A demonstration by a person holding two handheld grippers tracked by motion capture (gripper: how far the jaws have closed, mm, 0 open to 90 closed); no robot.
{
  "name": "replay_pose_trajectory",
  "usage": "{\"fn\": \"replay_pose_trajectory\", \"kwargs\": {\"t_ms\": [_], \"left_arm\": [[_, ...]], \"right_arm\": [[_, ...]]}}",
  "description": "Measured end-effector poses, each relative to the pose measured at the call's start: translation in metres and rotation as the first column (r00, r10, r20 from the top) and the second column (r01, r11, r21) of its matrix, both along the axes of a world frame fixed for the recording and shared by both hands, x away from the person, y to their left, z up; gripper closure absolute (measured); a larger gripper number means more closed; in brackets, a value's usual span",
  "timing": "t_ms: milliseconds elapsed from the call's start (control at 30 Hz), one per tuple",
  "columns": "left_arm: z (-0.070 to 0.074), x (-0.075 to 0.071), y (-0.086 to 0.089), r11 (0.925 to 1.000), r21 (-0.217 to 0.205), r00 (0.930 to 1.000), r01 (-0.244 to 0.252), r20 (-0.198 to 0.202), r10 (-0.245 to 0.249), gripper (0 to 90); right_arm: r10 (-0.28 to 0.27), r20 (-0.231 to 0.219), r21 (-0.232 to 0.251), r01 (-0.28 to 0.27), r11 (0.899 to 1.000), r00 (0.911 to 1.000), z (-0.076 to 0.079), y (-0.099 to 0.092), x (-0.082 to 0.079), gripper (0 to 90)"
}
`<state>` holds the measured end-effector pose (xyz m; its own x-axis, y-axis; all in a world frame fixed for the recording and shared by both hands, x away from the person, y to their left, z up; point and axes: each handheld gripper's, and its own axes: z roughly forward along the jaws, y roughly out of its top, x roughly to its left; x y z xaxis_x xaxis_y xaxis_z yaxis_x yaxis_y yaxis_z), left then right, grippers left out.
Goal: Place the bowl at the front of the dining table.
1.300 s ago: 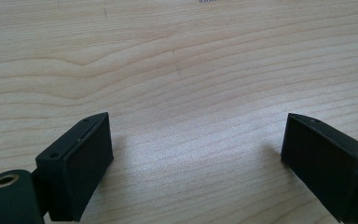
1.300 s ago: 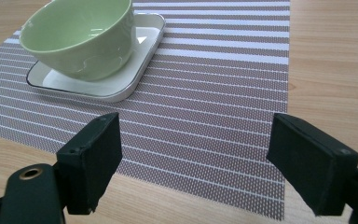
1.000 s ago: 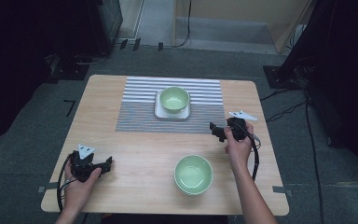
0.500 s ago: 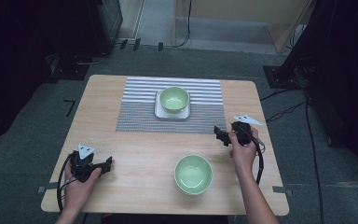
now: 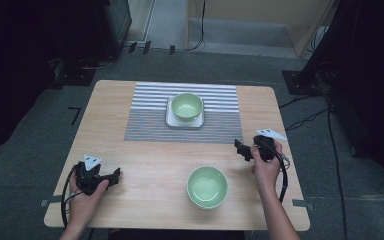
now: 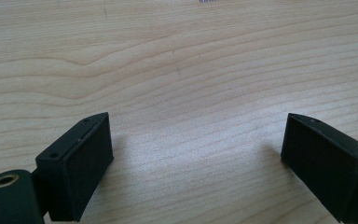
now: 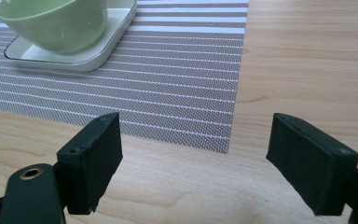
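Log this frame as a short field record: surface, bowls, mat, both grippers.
surface: light wooden table
mat: grey-and-white striped placemat at the table's far middle
far bowl: pale green ceramic bowl, upright on a white square plate on the mat
near bowl: second pale green bowl, upright on bare wood near the front edge
left gripper: open, nothing between the jaws, low over bare wood
right gripper: open, nothing held, off the mat's near right corner, aimed toward the plated bowl
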<state>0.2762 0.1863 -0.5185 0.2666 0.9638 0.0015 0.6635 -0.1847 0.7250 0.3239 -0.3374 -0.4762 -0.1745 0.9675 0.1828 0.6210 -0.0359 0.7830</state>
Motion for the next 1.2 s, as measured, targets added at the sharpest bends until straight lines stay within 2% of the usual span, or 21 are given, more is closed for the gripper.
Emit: {"fn": "replay_pose_trajectory", "kwargs": {"t_ms": [1200], "left_arm": [[0.0, 0.0, 0.0, 1.0, 0.001, 1.0, 0.0, 0.0, 0.0, 8.3]], "right_arm": [[-0.07, -0.007, -0.015, 0.07, 0.997, 0.9975, -0.014, -0.04, -0.042, 17.1]]}}
